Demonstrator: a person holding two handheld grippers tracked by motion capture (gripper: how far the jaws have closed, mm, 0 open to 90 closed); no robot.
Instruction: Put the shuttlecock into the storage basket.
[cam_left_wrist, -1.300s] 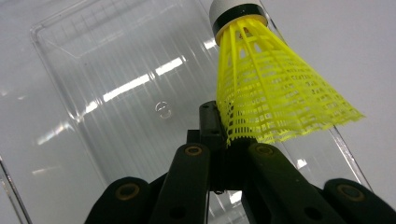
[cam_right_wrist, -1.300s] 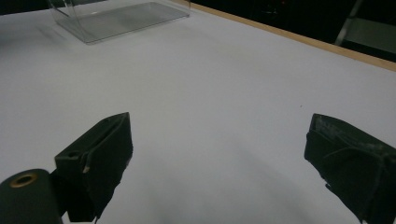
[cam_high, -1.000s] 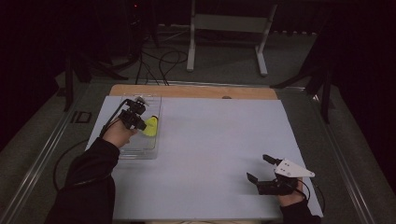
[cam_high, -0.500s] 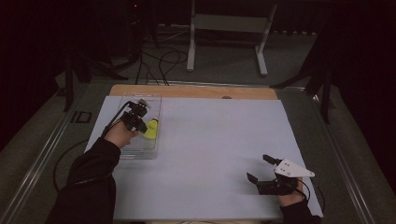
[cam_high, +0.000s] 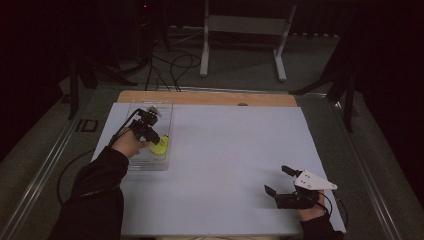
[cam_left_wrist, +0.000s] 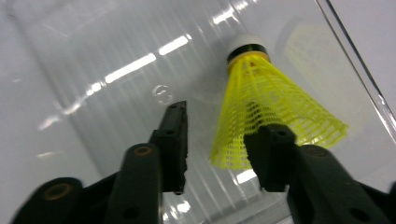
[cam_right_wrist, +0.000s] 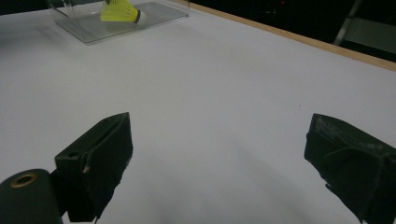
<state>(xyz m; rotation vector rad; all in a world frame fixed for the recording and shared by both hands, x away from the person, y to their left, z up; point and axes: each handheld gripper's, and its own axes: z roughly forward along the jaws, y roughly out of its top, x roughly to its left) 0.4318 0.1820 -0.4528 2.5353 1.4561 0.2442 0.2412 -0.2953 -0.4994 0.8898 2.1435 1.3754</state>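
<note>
1. My left gripper (cam_left_wrist: 219, 149) hangs inside the clear rectangular plastic tray (cam_high: 135, 165) at the table's far left; its jaws have just been opening and now stand apart, pinching nothing.
2. The yellow mesh-skirted plastic shuttlecock with a white cork tip and black band (cam_left_wrist: 266, 107) lies on its side on the tray floor. In the left gripper view its skirt's wide end sits just beyond the right-hand jaw, partly behind it, with the cork pointing away; I cannot tell whether that jaw touches the mesh.
3. In the high view the left gripper (cam_high: 150, 131) sits just beside the shuttlecock (cam_high: 161, 146), the hand and black sleeve reaching in from the lower left.
4. My right gripper (cam_high: 278, 183) rests near the table's front right corner, jaws spread wide and holding nothing, its grey three-cornered plate on top.
5. From the right gripper view (cam_right_wrist: 217, 163), bare table lies between the jaws, and the tray (cam_right_wrist: 112, 29) with the shuttlecock (cam_right_wrist: 120, 11) stands well apart, far across.
6. The white sheet covering the table (cam_high: 235, 150) ends at a strip of light wooden edge (cam_high: 210, 98) along the far side.
</note>
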